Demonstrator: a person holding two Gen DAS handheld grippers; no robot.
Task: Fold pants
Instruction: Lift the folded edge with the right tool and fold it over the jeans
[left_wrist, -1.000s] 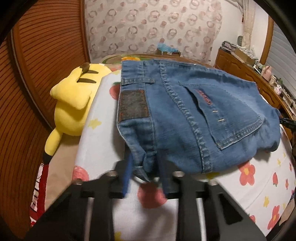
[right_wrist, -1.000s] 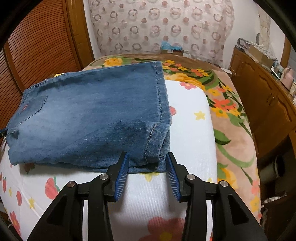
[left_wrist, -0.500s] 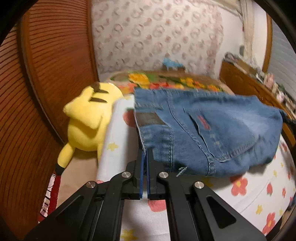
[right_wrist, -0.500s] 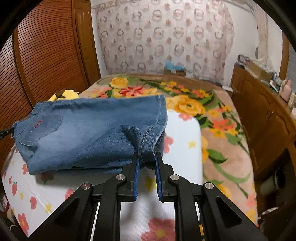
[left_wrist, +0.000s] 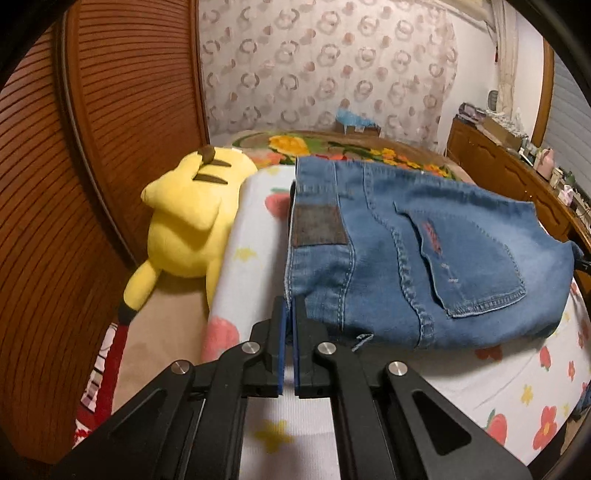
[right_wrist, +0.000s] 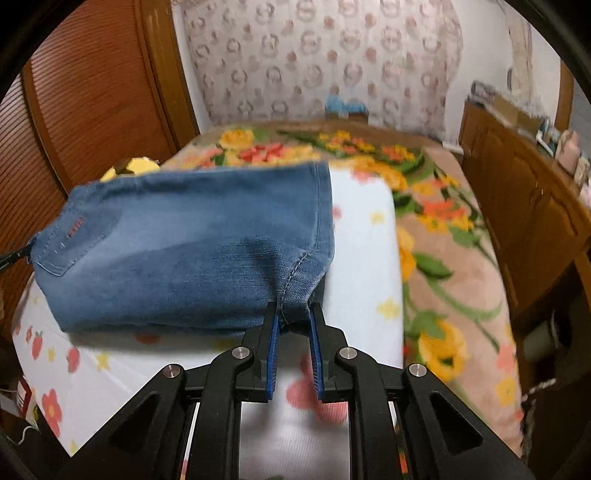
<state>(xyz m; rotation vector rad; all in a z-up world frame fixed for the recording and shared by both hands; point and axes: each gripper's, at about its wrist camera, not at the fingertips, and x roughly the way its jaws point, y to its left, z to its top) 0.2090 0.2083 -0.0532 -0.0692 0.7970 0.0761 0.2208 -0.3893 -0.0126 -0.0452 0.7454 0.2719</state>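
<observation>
The blue jeans are folded into a thick pile and lie on a white blanket with red flowers and yellow stars, in the middle of both views. In the left wrist view their back pocket and a dark patch at the waist face up.

The left gripper comes in from the bottom of its frame. Its two blue pads are pinched tight on the near left corner of the jeans, at the waist edge. The right gripper comes in from the bottom of its frame too. Its pads squeeze a bunched bit of the hem at the near right corner, with a small gap kept open by the cloth.

Left of the jeans in the left wrist view, a yellow plush toy lies beside the blanket, next to a brown slatted door. Under the white blanket is a bed cover with big orange and yellow flowers. A wooden cabinet stands on the right, with small things on top that are too tiny to name. A curtain with ring shapes hangs at the back.

The right wrist view is blurry. The far right end of the jeans runs up against the frame edge in the left wrist view.
</observation>
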